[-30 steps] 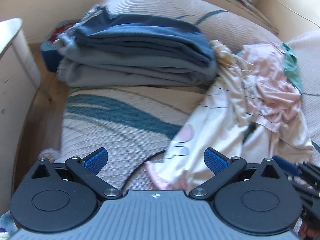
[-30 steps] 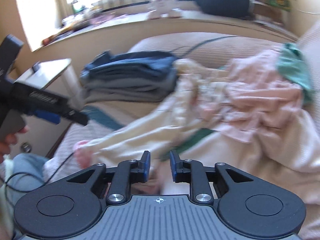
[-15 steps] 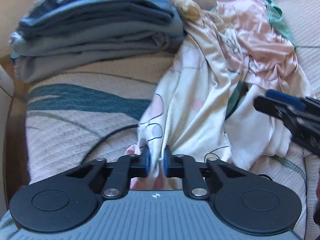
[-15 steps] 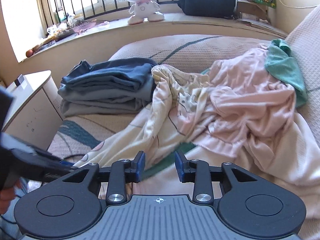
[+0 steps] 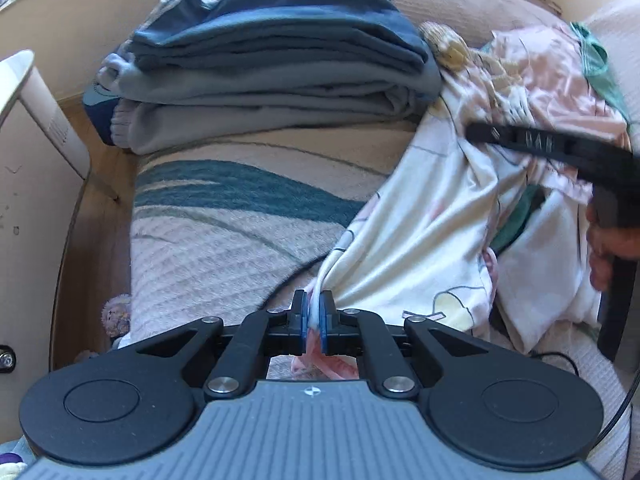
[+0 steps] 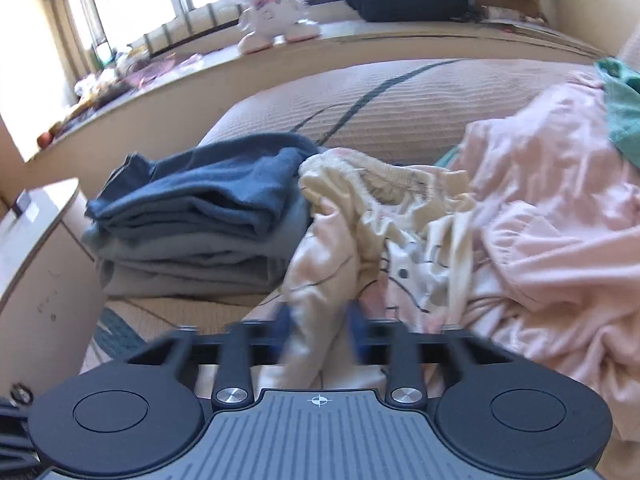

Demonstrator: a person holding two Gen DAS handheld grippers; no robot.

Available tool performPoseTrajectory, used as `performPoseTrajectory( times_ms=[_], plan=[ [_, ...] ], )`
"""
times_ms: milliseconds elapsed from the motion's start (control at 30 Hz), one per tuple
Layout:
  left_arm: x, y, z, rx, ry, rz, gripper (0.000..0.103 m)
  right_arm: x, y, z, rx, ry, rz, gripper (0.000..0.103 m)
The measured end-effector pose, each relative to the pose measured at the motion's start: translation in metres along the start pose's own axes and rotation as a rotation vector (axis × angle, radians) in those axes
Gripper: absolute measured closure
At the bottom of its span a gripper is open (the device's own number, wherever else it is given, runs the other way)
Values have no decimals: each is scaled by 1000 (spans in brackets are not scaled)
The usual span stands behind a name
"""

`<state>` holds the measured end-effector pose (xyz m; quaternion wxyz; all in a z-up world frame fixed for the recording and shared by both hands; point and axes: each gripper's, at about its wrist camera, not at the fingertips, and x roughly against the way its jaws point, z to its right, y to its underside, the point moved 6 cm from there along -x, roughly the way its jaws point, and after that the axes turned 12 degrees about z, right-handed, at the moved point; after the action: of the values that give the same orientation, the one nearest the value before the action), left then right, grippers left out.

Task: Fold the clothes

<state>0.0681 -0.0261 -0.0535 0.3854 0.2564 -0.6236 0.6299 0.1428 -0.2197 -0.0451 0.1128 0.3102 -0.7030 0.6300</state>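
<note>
A cream printed garment (image 5: 424,236) lies rumpled on the bed, its leg stretched toward me. My left gripper (image 5: 314,316) is shut on its pink-trimmed hem. In the right wrist view the same garment (image 6: 348,256) runs between my right gripper's (image 6: 320,332) blurred fingers, which stand apart around a fold of it. The right gripper also shows in the left wrist view (image 5: 560,152), above the cloth. A pink garment (image 6: 552,216) and a green one (image 6: 624,108) lie in the heap to the right.
A folded stack of blue and grey clothes (image 5: 272,76) sits at the back left of the striped bedspread (image 5: 224,232). A white nightstand (image 5: 28,168) stands left of the bed. A window ledge with a toy robot (image 6: 272,12) runs behind.
My left gripper stays shut on the hem and has pulled the leg back and left. My right gripper has moved forward over the cream garment, its fingers spread wider around a fold.
</note>
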Motion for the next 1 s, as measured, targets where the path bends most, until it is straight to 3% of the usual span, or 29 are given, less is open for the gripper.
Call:
performPoseTrajectory(
  times_ms=[100,233,300,567,633,733,833,1000],
  plan=[
    [5,-6,-8,17,-22,24,90,15,4,-15,54,-45,5,99],
    [15,-17,-21,54,-38,65,69,45,15,-45,59,-202,-38,99],
    [18,-19,-28,67,-58,81,64,62,26,-64,72,-293,-72,99],
    [9,-12,-43,112,-95,53,63,84,91,-110,108,-460,-275,96],
    [8,-10,-41,103,-93,50,60,84,86,-105,114,-425,-257,94],
    [7,-9,-41,103,-94,47,56,95,54,-95,146,-404,-169,89],
    [3,-10,-41,108,-90,36,55,104,10,-83,214,-367,-52,72],
    [1,-9,-38,97,-81,27,51,77,-29,-65,305,-251,9,70]
  ],
)
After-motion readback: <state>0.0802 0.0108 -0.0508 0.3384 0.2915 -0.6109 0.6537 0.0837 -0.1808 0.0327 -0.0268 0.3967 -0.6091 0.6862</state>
